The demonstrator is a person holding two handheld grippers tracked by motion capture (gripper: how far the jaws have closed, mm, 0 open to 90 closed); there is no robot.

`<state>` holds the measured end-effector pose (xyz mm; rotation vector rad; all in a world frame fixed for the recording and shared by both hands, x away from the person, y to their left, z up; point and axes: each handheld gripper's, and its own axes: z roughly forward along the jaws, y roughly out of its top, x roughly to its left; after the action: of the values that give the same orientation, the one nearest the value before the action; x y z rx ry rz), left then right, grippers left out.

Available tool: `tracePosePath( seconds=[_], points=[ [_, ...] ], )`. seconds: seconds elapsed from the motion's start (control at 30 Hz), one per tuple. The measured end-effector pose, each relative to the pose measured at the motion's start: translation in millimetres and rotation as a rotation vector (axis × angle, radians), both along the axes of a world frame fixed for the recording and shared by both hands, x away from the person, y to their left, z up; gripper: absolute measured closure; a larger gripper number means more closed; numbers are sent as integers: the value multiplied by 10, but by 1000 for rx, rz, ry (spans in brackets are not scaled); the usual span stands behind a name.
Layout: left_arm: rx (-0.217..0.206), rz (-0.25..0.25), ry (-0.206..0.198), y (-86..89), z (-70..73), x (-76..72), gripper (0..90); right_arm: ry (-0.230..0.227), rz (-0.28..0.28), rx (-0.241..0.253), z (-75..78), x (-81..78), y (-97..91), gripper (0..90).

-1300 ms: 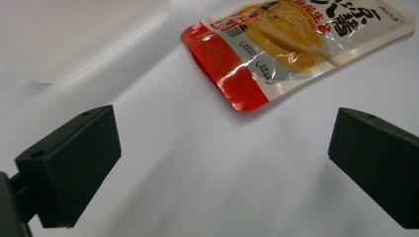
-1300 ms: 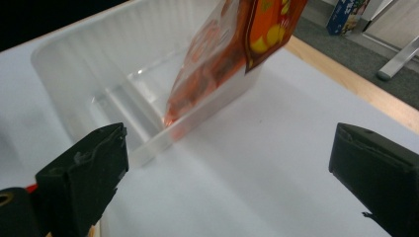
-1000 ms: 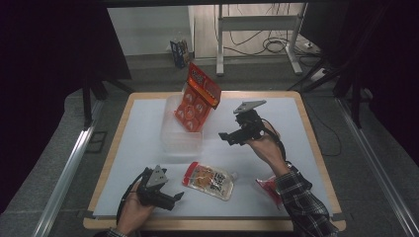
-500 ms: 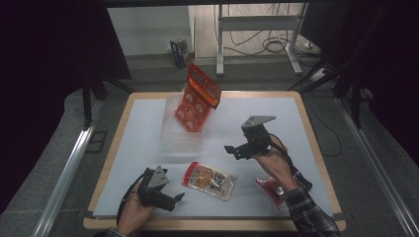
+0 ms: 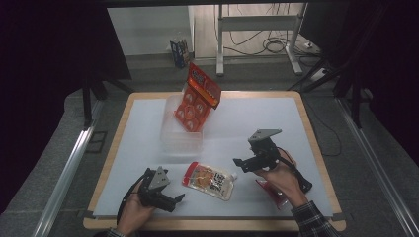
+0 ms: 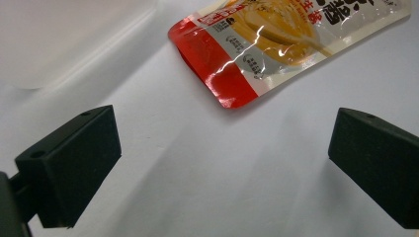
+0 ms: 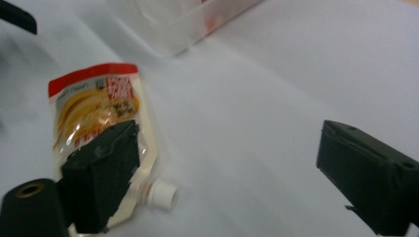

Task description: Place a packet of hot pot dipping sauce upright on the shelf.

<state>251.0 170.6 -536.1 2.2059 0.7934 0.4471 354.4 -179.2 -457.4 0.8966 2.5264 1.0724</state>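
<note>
Now I bring my right tool (image 5: 240, 163), jaws apart and just closing a little around nothing, toward the glossy red-and-yellow spouted pouch (image 5: 208, 180) lying flat on the white desk (image 5: 257, 118); next, straddle its white cap (image 7: 163, 194) and clamp. My left tool (image 5: 176, 199) rests open nearby.

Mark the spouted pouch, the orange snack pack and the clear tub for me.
spouted pouch (image 5: 207, 180): high view, middle of its printed face.
orange snack pack (image 5: 196, 101): high view, centre of its front panel.
clear tub (image 5: 180, 140): high view, its near wall.
</note>
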Motion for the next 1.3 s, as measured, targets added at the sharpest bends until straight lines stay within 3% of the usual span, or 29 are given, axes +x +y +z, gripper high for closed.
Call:
tracePosePath(
  seconds=[0.1,0.53,0.67,1.0,1.3],
  points=[
    [3,-1,-2,-5,-1,-1,0,29,-1,10,-28,-57,-90,210],
    [8,-7,-9,-15,-1,-6,0,-15,-27,-35,-104,-438,-583,744],
    [11,-7,-9,-18,-3,-6,0,-14,-37,-57,-116,-545,-726,871],
    [18,-6,-10,-23,-7,-4,0,76,-102,-71,-242,-779,-1068,887],
    [21,-2,-9,-23,-11,0,0,125,-137,-90,-374,-963,-1293,887]
  ],
)
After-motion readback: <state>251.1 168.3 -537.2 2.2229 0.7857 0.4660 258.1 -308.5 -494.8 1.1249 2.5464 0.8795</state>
